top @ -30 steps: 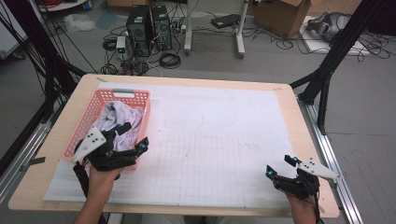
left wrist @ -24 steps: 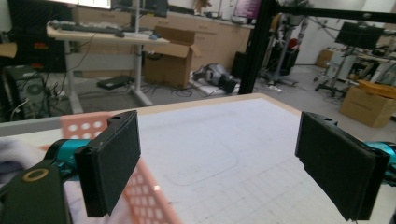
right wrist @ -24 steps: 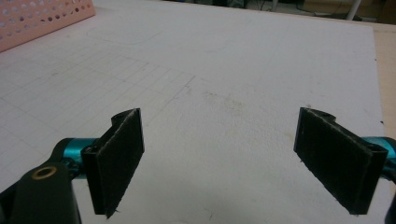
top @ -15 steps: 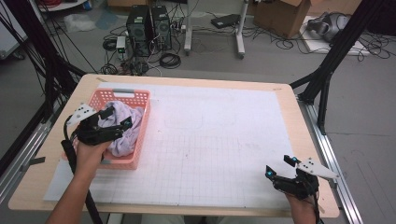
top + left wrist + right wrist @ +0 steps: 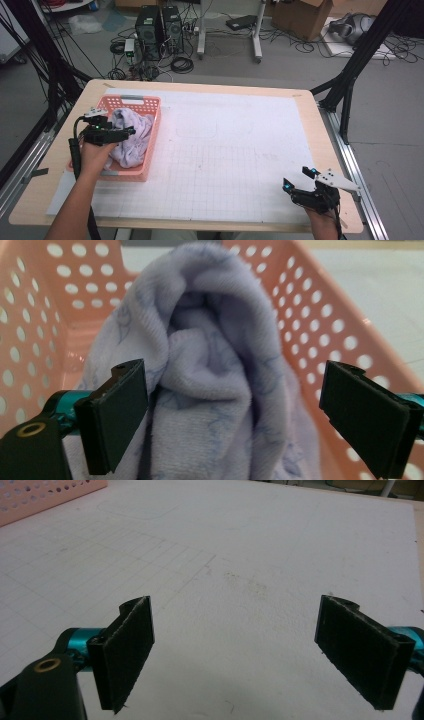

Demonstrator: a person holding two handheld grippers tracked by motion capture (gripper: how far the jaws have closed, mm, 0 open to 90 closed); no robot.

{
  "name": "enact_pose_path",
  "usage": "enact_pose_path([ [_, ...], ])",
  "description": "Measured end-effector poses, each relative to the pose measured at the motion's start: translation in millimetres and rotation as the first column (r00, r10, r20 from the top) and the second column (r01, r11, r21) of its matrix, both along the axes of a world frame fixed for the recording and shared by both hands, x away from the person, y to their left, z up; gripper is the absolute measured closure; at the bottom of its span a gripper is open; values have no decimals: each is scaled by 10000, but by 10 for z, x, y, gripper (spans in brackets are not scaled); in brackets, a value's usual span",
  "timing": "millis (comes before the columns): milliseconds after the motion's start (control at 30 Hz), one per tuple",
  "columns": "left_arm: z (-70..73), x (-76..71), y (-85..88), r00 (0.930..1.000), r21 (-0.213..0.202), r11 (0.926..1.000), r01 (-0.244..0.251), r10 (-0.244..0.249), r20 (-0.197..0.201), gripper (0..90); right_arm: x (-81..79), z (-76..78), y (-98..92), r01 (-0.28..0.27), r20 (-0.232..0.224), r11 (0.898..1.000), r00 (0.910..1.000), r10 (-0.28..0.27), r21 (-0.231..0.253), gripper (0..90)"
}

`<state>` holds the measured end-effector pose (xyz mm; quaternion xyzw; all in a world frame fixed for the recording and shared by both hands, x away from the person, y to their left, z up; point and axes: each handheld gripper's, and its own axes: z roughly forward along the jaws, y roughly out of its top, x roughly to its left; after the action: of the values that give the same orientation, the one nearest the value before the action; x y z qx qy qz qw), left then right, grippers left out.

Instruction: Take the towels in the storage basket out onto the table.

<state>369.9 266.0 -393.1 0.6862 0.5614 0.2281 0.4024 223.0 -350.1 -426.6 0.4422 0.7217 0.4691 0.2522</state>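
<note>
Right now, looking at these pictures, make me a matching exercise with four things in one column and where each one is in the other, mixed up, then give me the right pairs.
Things:
1. towel
2. basket
3. left gripper
4. right gripper

Places or states:
A. at the table's near right corner, jaws open over bare white mat
B. bunched up inside the pink container
C. standing on the table's left side
D. over the basket, jaws open around the lilac cloth

Pairs: 1-B, 2-C, 3-D, 4-A
</note>
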Motion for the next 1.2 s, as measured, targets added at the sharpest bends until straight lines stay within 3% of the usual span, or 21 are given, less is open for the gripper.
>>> enact_pose_path([
  [133, -78, 69, 0, 9968, 189, 9998, 11, 4, -803, 129, 9, -10, 8, -21, -135, 10000, 9999, 21, -2, 147],
  [267, -166, 141, -11, 9843, 390, 9991, -191, 256, -1744, 140, 10, -13, 19, -59, -164, 10000, 9998, 58, -76, 147],
  [433, -261, 198, -61, 9775, 780, 9969, 37, 129, -2108, 115, 8, -14, 13, -54, -186, 10000, 9998, 53, -34, 147],
  [500, -288, 211, -84, 9744, 1081, 9934, 374, -122, -2245, 81, 10, -19, 10, -62, -174, 10000, 9998, 62, -47, 147],
  [633, -322, 235, -133, 9678, 1473, 9873, 587, -201, -2510, 43, 2, -5, 25, -49, -28, 10000, 10000, 49, -87, 147],
  [700, -315, 239, -118, 9674, 1553, 9869, 430, -23, -2532, 71, -5, 3, 33, -49, 60, 9999, 10000, 50, -100, 147],
  [800, -277, 237, -77, 9651, 1537, 9878, -229, 620, -2546, 342, -10, 6, 44, -56, 57, 9999, 10000, 56, -101, 148],
  [967, -217, 211, -79, 9673, 1630, 9858, -412, 802, -2407, 543, -30, 19, 16, 126, 50, 9999, 9999, -126, -8, 149],
  [1100, -112, 154, -13, 9791, 942, 9915, -892, 1047, -1744, 594, -35, 24, -22, 252, 52, 9997, 9997, -253, 78, 149],
  [1200, -45, 91, 45, 9887, 119, 9943, -1055, 1062, -1060, 598, -39, 27, -25, 278, 81, 9996, 9996, -278, 90, 149],
])
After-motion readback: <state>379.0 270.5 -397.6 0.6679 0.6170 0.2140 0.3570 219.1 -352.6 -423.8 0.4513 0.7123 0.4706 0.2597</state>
